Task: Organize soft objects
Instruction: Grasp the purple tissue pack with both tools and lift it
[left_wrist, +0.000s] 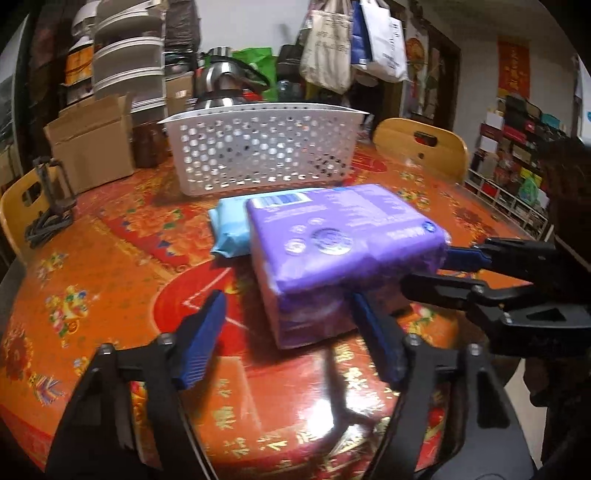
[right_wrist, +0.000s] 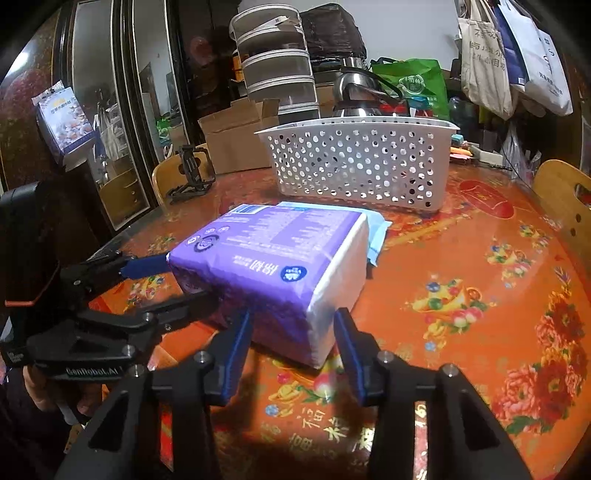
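A purple tissue pack (left_wrist: 332, 251) lies on the red patterned table (left_wrist: 110, 266), with a light blue soft pack (left_wrist: 231, 229) behind it. The pack also shows in the right wrist view (right_wrist: 273, 258), the blue pack (right_wrist: 375, 236) peeking out behind. My left gripper (left_wrist: 288, 325) is open, its jaws level with the pack's near corner, not closed on it. My right gripper (right_wrist: 293, 325) is open around the pack's near white end. Each gripper shows in the other's view, the right gripper (left_wrist: 443, 266) and the left gripper (right_wrist: 177, 277), both at the pack's sides.
A white perforated basket (left_wrist: 262, 147) stands behind the packs, also in the right wrist view (right_wrist: 358, 158). Cardboard boxes (left_wrist: 92, 144), a steel kettle (right_wrist: 360, 96), stacked containers (right_wrist: 277, 62) and wooden chairs (left_wrist: 421, 147) ring the table. A black stand (left_wrist: 51, 206) sits at the left edge.
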